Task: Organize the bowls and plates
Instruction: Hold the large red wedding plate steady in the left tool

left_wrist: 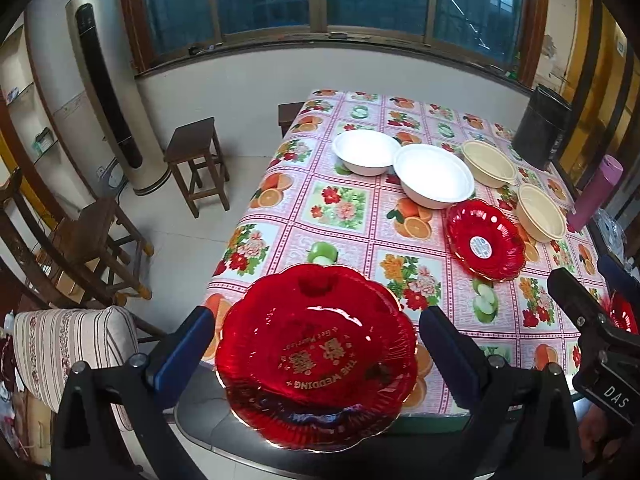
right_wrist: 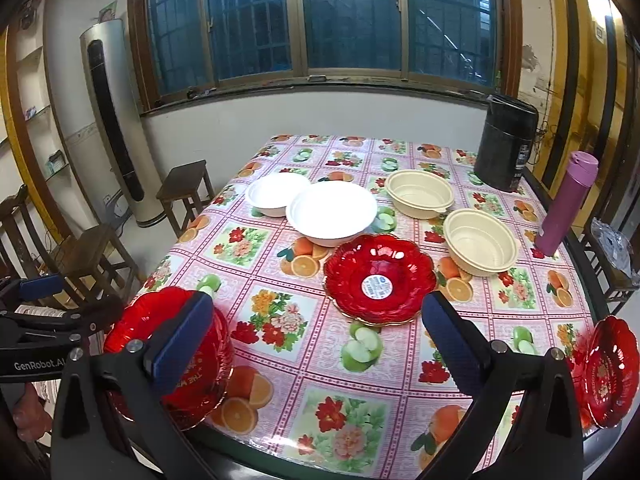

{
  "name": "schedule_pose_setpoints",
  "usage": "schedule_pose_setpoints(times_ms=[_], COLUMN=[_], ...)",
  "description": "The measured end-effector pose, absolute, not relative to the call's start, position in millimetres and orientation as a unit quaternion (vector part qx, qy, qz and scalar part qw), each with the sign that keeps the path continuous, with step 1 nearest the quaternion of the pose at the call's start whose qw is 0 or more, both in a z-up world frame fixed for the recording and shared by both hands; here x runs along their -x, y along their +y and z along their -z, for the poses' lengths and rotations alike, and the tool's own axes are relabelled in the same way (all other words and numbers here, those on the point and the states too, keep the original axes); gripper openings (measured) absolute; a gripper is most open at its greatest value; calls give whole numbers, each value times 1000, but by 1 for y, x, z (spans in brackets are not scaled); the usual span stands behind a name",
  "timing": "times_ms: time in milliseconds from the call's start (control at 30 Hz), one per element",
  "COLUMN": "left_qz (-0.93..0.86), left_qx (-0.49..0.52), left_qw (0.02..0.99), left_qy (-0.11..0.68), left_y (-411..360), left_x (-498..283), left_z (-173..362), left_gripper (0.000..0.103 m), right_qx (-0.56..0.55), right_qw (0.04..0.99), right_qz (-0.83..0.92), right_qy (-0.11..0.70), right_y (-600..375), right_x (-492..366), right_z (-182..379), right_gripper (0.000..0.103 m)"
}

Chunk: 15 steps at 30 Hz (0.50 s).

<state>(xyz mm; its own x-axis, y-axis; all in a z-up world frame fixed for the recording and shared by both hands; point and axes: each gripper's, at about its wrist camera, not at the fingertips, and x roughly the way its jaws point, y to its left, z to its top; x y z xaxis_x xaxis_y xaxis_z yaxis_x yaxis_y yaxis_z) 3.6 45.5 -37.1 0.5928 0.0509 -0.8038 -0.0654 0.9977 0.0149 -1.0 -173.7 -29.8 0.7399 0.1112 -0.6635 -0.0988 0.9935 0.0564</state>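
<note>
A red plate with gold lettering (left_wrist: 316, 356) lies at the table's near left corner and overhangs the edge. My left gripper (left_wrist: 318, 316) stands open just above it, one finger on each side. The same plate (right_wrist: 132, 316) shows partly behind a finger in the right wrist view. My right gripper (right_wrist: 318, 304) hangs open over the flowered tablecloth (right_wrist: 280, 320) with nothing between its fingers. A second red plate with a white sticker (right_wrist: 380, 280) rests mid-table. A third red plate (right_wrist: 608, 372) sits tilted at the near right edge. Farther back stand two white bowls (right_wrist: 332, 214) (right_wrist: 276, 196) and two cream bowls (right_wrist: 418, 194) (right_wrist: 480, 242).
A black canister (right_wrist: 506, 144) and a purple bottle (right_wrist: 568, 204) stand along the table's right side. Wooden stools (right_wrist: 186, 188) and a chair (left_wrist: 96, 248) are on the floor to the left, near a tall white air conditioner (right_wrist: 116, 120). A striped cushion (left_wrist: 72, 344) lies at the near left.
</note>
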Motion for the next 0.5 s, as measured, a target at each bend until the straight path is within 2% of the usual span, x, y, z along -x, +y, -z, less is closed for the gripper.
schedule_pose_setpoints(times_ms=[500], left_qz=[-60], left_qx=[21], left_qw=[884], left_qy=[463], left_y=[70], left_x=[6], left_z=[51], left_gripper=[103], right_qx=[10], right_qw=[922], right_qz=[-85], right_qy=[377], right_y=[-146], right_x=[3], right_z=[44], right_gripper=[103])
